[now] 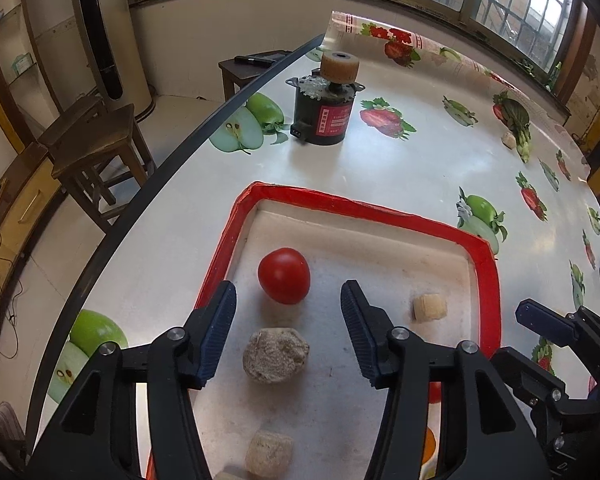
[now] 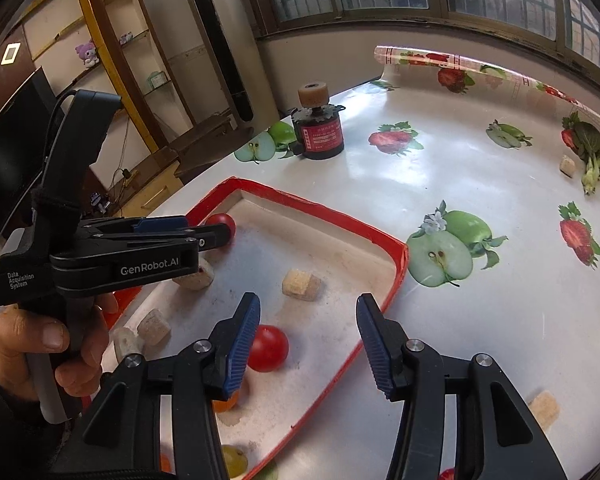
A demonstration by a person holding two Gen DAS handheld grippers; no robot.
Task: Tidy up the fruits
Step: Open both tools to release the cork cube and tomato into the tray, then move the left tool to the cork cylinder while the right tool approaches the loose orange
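Note:
A white tray with a red rim (image 1: pixel 364 210) (image 2: pixel 316 206) lies on the fruit-print table. In it, a red tomato (image 1: pixel 284 275) lies near the far left corner, just beyond my open, empty left gripper (image 1: pixel 288 308); it shows partly hidden behind the left gripper (image 2: pixel 204 232) in the right wrist view (image 2: pixel 222 222). A rough grey-brown lump (image 1: pixel 276 354) lies between the left fingers. A second tomato (image 2: pixel 269 347) lies beside the left fingertip of my open, empty right gripper (image 2: pixel 308 320). An orange fruit (image 2: pixel 225 402) and a yellowish fruit (image 2: pixel 234 458) lie partly hidden beneath it.
Beige foam-like blocks (image 1: pixel 430 307) (image 2: pixel 301 283) lie in the tray, others on the table (image 2: pixel 545 407) (image 2: pixel 567 166). A small motor with a beige roller (image 1: pixel 326 104) (image 2: pixel 320 130) stands beyond the tray. The table's left edge (image 1: pixel 140 200) runs near; wooden stools (image 1: pixel 96 148) stand past it.

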